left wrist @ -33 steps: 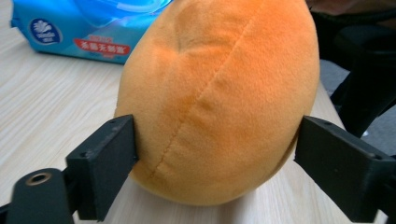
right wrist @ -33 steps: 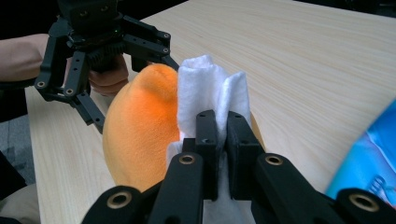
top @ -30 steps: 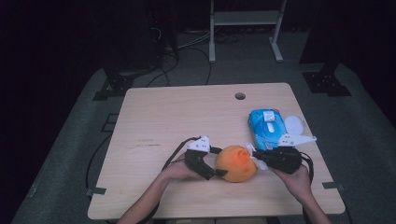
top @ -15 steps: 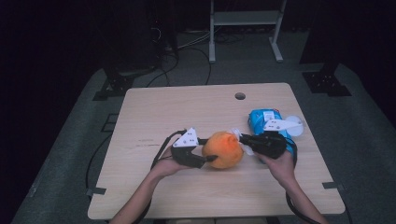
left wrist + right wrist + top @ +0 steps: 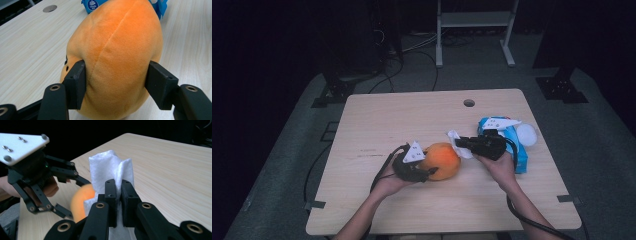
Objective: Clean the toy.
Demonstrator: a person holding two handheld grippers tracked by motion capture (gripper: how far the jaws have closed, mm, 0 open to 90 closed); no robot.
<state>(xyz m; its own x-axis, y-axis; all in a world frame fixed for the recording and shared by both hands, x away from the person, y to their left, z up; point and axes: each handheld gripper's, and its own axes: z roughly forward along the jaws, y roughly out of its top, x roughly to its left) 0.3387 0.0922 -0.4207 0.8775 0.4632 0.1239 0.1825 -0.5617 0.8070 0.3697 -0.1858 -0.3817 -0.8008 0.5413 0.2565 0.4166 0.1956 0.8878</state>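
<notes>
High view showed the left gripper [image 5: 424, 172] jaws clamped on the plush [image 5: 441, 161] between them, while the right gripper [image 5: 460, 143] jaws pinched a wipe [image 5: 111, 170], best pressed gently against that steadied plush.

Recording lab or studio, darkened around a single lit table

A bare light-wood table [image 5: 412, 120] with a cable hole [image 5: 469, 103] is set on grey carpet [image 5: 287, 165], with black surroundings. Cables [image 5: 412, 47] are run across the floor behind it, black stand feet [image 5: 562, 90] are placed at the sides, and a white metal frame [image 5: 474, 30] is seen at the back.
</notes>
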